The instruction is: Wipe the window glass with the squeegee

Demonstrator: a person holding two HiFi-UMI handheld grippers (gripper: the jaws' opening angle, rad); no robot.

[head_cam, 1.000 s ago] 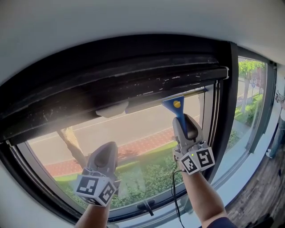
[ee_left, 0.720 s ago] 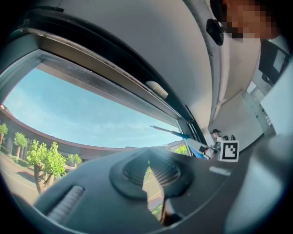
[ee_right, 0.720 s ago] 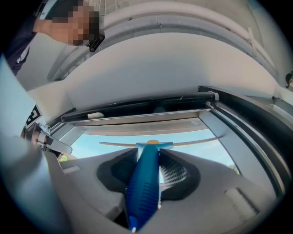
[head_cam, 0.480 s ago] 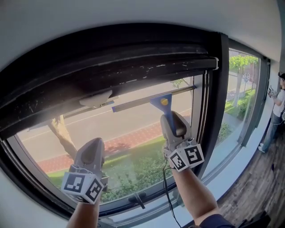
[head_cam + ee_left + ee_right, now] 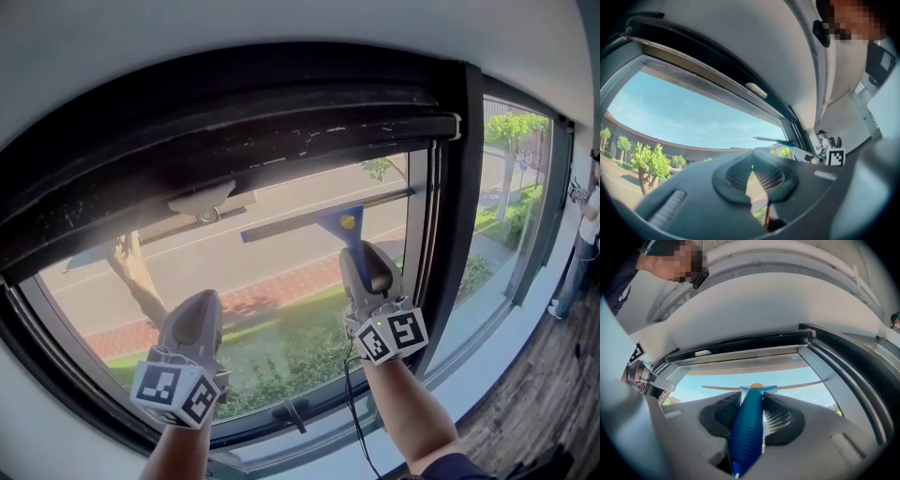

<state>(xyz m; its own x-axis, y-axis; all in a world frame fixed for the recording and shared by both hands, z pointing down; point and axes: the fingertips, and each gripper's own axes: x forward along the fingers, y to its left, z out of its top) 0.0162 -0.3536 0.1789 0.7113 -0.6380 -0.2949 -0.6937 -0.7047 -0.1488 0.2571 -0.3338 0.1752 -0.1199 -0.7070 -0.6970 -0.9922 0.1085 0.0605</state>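
Right tongs (image 5: 362, 255) are clamping the squeegee (image 5: 323, 223) handle so its blade is pressing flat on the window glass (image 5: 272, 281). Left tongs (image 5: 197, 314) are hovering closed, empty, out of the way.

Sunlit window glass (image 5: 281, 272) in a dark frame (image 5: 234, 122); white wall (image 5: 281, 28) above, wooden floor (image 5: 553, 403) (lower right).

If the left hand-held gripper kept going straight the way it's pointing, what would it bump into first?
Most likely the window glass. The left hand-held gripper, shut and empty, points up at the pane, and nothing shows in between. How close it is to the glass cannot be told.
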